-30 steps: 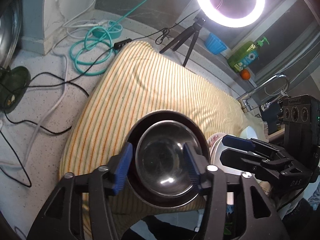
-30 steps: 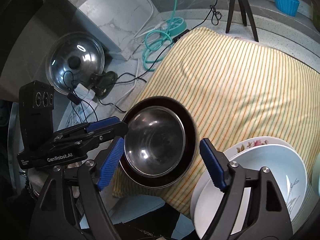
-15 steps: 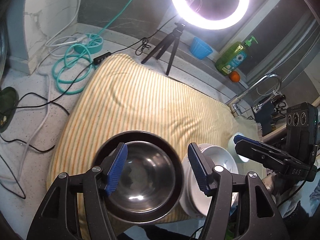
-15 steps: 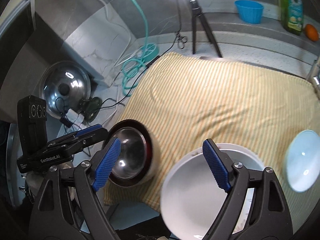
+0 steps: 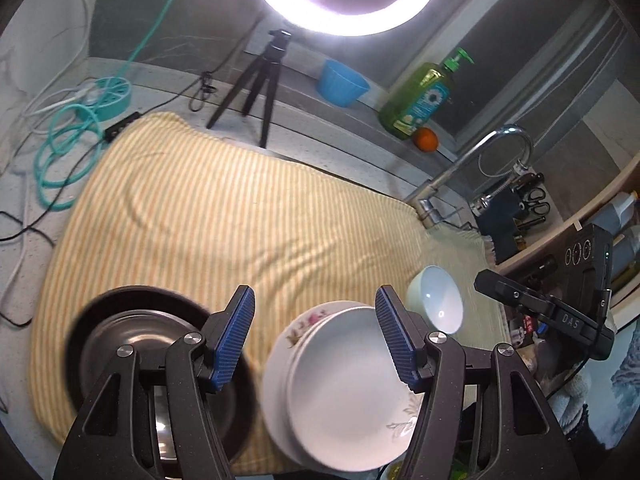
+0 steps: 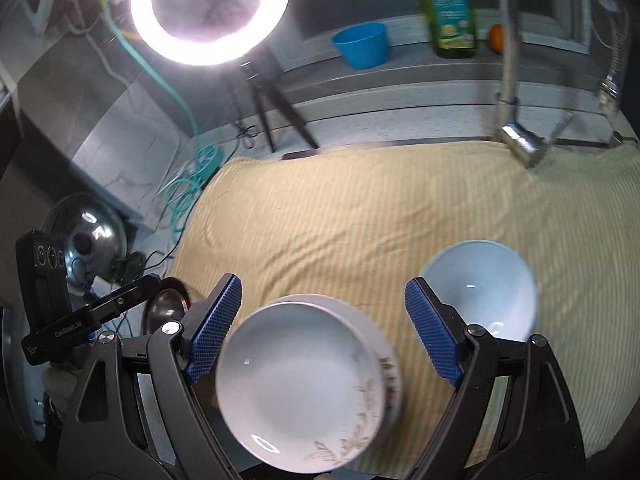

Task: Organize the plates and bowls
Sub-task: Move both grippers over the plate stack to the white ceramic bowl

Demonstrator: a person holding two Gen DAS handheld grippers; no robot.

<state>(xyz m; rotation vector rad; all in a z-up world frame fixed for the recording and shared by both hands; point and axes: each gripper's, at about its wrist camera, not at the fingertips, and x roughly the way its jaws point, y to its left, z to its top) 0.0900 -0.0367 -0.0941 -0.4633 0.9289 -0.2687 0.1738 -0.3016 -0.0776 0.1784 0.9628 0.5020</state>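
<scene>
Both grippers hang above the near edge of the striped cloth [image 5: 224,216] that covers the table, and neither one holds anything. The left gripper [image 5: 312,334] has its fingers spread with only air between them; its blue pads frame the far rim of the white plate stack [image 5: 340,392] without touching it. The right gripper [image 6: 320,332] has its fingers spread wider, again around nothing, with the same plate stack [image 6: 300,384] lying below and between them.

The steel bowl nested in a dark bowl [image 5: 120,340] sits beneath and outside the left gripper's left finger, looking settled on the cloth. The pale blue bowl [image 6: 480,284] lies just beyond the right gripper's right finger, apart from the stack. In the plate stack a plain white dish rests on a flowered plate.

The step in hand appears to be a passage from the metal pair toward the crockery, choosing what to gather next. A likely next move is for the right gripper to take the pale blue bowl by its rim: one finger inside, one outside, coming down squarely, because a glazed wall could slip from a shallow pinch. Where it belongs, on the stack or beside it, cannot be told from here.
</scene>
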